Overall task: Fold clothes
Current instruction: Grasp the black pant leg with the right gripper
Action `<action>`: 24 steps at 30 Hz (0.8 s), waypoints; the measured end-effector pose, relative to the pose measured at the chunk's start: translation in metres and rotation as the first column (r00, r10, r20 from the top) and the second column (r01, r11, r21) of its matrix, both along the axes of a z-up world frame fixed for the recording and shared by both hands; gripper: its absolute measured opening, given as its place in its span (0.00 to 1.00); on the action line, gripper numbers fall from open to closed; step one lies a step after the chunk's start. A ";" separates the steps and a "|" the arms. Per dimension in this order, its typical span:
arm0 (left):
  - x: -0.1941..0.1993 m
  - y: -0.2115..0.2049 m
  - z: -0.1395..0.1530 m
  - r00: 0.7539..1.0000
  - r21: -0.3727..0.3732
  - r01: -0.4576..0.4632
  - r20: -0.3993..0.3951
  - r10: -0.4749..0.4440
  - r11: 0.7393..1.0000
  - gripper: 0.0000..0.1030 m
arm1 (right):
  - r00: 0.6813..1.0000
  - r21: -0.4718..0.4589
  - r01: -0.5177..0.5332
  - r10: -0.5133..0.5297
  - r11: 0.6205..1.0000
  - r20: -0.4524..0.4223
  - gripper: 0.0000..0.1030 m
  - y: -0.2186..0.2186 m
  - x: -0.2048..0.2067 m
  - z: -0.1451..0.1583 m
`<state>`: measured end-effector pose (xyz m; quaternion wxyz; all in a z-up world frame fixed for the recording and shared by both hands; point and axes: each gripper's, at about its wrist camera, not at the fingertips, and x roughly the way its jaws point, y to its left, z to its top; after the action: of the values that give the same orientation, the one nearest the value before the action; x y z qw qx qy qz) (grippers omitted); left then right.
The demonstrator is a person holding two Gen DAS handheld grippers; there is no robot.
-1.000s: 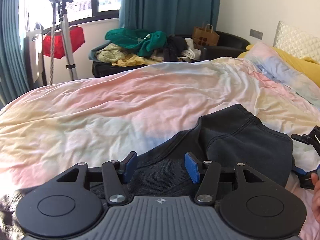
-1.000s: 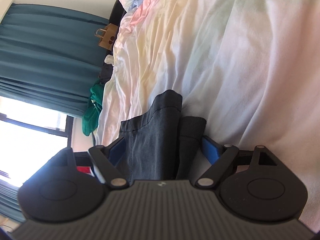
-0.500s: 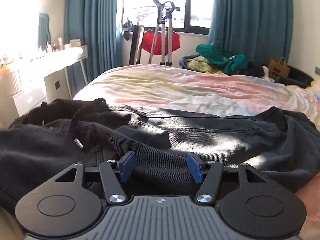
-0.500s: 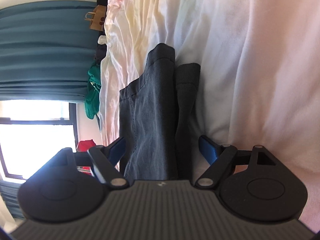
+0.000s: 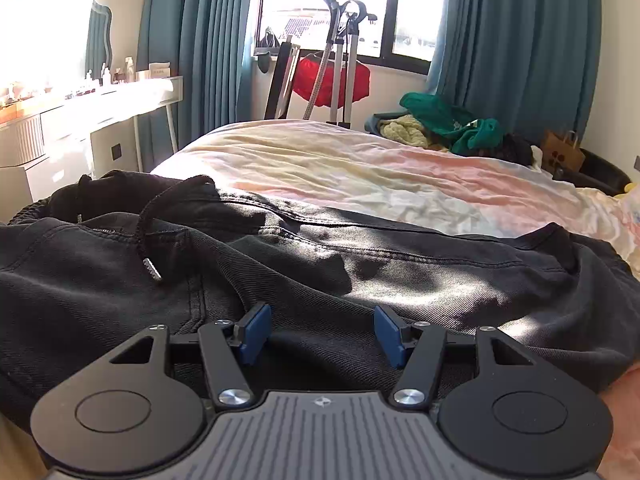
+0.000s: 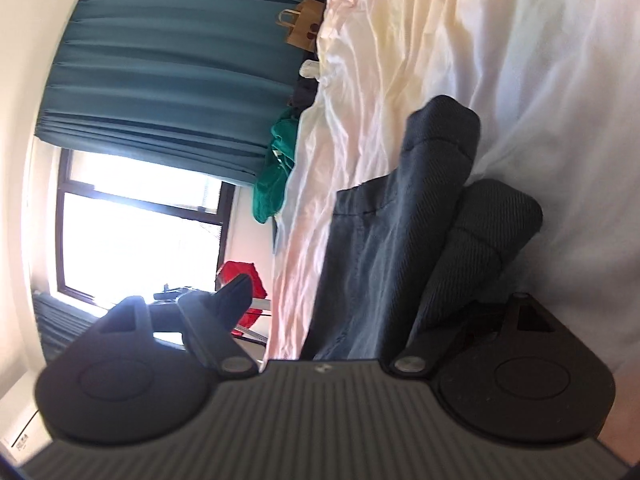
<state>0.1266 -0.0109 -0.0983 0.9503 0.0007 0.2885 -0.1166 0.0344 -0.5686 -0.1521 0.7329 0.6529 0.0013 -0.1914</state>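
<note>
Since a second ago the left hand-held gripper point(image 5: 322, 334) has swung toward the waistband; the black jeans point(image 5: 360, 272) lie across the pastel bed point(image 5: 360, 176). Its jaws stand apart, gripping nothing. Right hand-held gripper point(image 6: 352, 308) straddles trouser legs, jaws wide, unclamped.

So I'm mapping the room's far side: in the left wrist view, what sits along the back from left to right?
White desk → red garment on the metal stand → pile of green and yellow clothes → brown paper bag.
</note>
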 end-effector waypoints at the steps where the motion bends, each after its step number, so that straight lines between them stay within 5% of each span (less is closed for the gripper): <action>1: 0.002 -0.002 -0.001 1.000 0.000 -0.002 0.000 0.002 1.000 0.58 | 1.000 0.009 -0.010 0.010 1.000 -0.014 0.79 -0.003 0.002 -0.004; 4: 0.007 -0.009 -0.007 1.000 0.014 -0.004 -0.002 0.005 1.000 0.59 | 0.999 -0.006 -0.025 0.025 1.000 -0.045 0.61 -0.005 0.004 -0.007; 6: 0.006 -0.010 -0.008 1.000 0.025 0.001 0.012 -0.002 1.000 0.59 | 0.995 -0.027 -0.034 0.032 0.999 -0.090 0.20 -0.004 0.006 -0.005; 7: 0.006 -0.010 -0.008 1.000 0.027 0.006 0.018 -0.006 1.000 0.59 | 0.993 -0.031 -0.032 0.028 0.999 -0.112 0.12 -0.004 0.005 -0.004; 10: 0.006 -0.012 -0.009 0.999 0.033 0.026 0.036 -0.027 0.999 0.58 | 0.987 -0.074 -0.022 0.010 0.997 -0.158 0.10 -0.001 0.002 0.008; 14: 0.007 -0.009 -0.010 0.999 0.037 0.033 0.042 -0.035 0.999 0.58 | 0.985 -0.306 -0.020 -0.034 0.952 -0.169 0.09 0.012 0.001 0.053; 17: 0.007 -0.006 -0.008 0.998 0.025 0.028 0.058 -0.030 0.999 0.58 | 0.987 -0.325 0.038 -0.085 0.945 -0.133 0.09 0.011 -0.011 0.062; 24: 0.009 -0.001 0.001 0.996 0.014 -0.006 0.091 0.005 1.000 0.63 | 0.973 -0.060 0.068 -0.079 0.996 -0.215 0.09 -0.015 -0.028 0.000</action>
<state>0.1351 -0.0123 -0.0971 0.9628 0.0119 0.2456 -0.1119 0.0065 -0.5838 -0.1521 0.7374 0.6084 0.0523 -0.2886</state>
